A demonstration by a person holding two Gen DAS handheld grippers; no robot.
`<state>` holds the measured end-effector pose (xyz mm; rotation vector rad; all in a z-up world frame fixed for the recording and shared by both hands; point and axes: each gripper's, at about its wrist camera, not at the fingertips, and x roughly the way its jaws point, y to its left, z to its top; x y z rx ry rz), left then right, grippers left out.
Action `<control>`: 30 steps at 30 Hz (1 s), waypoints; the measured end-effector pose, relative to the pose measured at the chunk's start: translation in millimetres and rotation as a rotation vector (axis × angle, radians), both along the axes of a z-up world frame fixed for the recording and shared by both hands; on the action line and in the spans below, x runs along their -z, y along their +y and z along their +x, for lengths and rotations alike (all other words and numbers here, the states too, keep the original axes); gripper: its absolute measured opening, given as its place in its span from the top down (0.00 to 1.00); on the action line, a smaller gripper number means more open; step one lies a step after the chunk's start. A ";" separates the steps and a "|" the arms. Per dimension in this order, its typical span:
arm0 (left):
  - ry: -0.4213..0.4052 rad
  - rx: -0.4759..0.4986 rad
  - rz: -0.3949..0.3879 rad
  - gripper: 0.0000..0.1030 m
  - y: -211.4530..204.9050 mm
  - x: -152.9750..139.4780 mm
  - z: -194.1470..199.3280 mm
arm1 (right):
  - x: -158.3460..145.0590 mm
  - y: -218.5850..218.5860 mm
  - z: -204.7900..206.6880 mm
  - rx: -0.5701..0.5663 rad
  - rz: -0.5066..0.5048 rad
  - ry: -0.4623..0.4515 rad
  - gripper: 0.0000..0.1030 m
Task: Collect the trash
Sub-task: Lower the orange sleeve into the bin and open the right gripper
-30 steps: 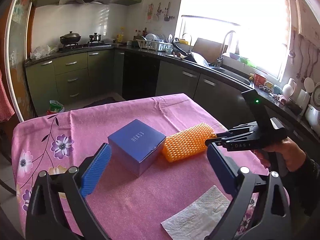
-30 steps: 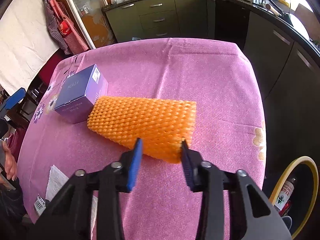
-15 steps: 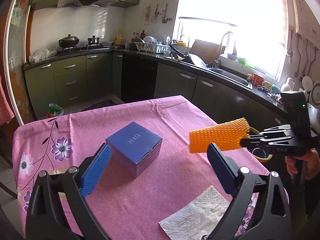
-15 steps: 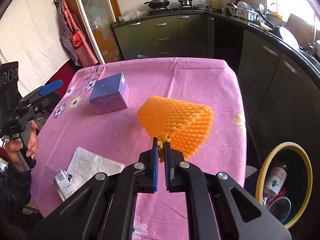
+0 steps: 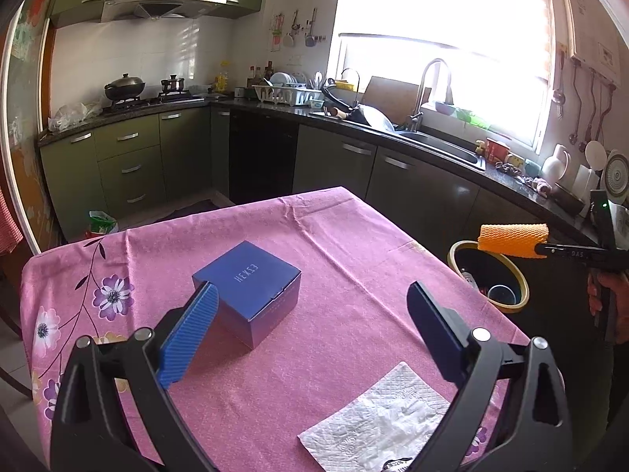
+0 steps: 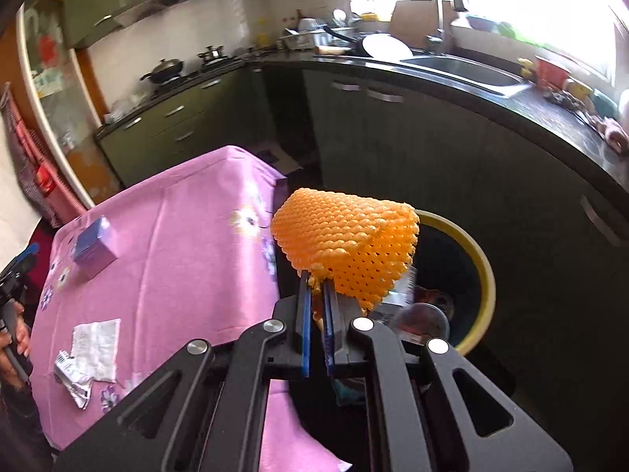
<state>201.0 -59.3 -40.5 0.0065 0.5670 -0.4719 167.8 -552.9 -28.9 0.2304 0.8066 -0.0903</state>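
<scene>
The right tongs (image 6: 316, 295) were clamped on the orange foam net (image 6: 346, 247), held above the yellow-rimmed bin (image 6: 485, 275) beside the bench (image 5: 354, 244); correct practice was to centre the net over the bin's opening before release, while the left tongs (image 5: 310, 322) stood open and empty.

You face a kitchen with olive-green cabinets (image 5: 129, 157) running along the left and centre of the frame under a dark countertop (image 5: 393, 129). A steel range hood (image 5: 165, 4) hangs at upper left over white tiled wall (image 5: 129, 55). At upper right, a bright window (image 5: 444, 27) floods the sink (image 5: 444, 145) with daylight.
</scene>
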 end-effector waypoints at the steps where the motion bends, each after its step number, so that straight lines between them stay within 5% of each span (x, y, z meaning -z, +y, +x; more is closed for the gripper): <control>1: 0.001 0.002 0.000 0.10 -0.7 0.2 0.0 | 7.6 -9.3 3.8 0.026 0.007 0.010 0.94; 8: 0.013 0.006 -0.002 0.10 -1.3 2.4 2.1 | 58.0 -54.5 34.9 0.194 0.031 0.070 0.92; 9: 0.017 0.010 -0.004 0.10 -1.4 2.7 2.3 | 64.4 -56.2 37.8 0.203 0.039 0.090 0.85; 10: 0.021 0.015 -0.004 0.10 -1.7 3.1 2.4 | 68.3 -58.7 38.5 0.215 0.048 0.093 0.63; 12: 0.028 0.028 0.000 0.10 -3.4 4.2 3.0 | 69.1 -57.9 33.7 0.231 0.033 0.078 0.47; 21: 0.077 0.084 0.022 0.08 -13.9 11.5 2.9 | 39.3 -29.2 -8.6 0.152 0.052 -0.021 0.39; 30: 0.262 0.163 -0.021 0.08 -12.2 20.3 -44.2 | 27.7 1.3 -16.0 0.035 0.058 -0.050 0.36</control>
